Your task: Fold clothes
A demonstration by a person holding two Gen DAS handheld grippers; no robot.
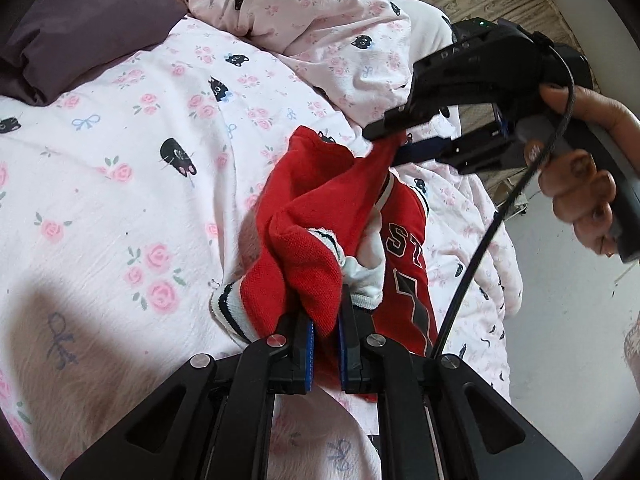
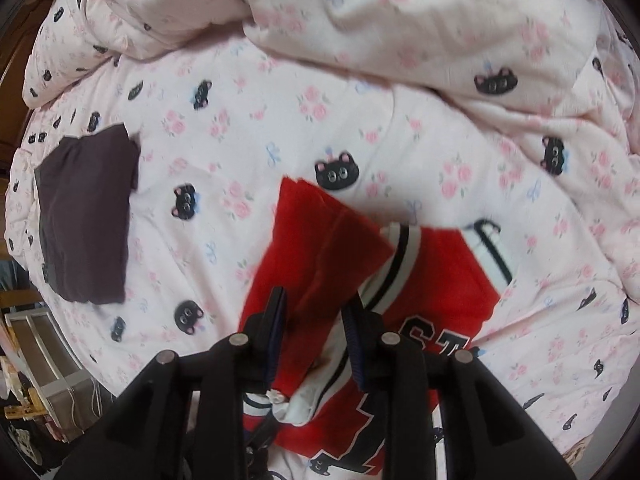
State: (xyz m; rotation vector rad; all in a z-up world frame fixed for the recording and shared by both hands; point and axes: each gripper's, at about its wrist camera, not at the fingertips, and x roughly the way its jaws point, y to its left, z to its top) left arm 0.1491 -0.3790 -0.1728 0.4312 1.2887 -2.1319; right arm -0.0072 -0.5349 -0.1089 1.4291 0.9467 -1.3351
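A red shirt (image 1: 320, 216) with striped white and black trim and black letters lies bunched on the pink patterned bed sheet (image 1: 120, 200). My left gripper (image 1: 326, 320) is shut on a red fold of it, lifted off the bed. My right gripper (image 1: 394, 140), seen in the left wrist view, pinches another red corner higher up. In the right wrist view the right gripper (image 2: 316, 312) has its fingers a little apart with red cloth (image 2: 320, 240) between them, over the shirt's front (image 2: 440, 292).
A folded dark purple garment (image 2: 86, 216) lies on the bed to the left. A bunched duvet (image 2: 440, 20) of the same print fills the far side. The bed's edge (image 1: 508, 280) drops to a grey floor (image 1: 560, 320) at the right.
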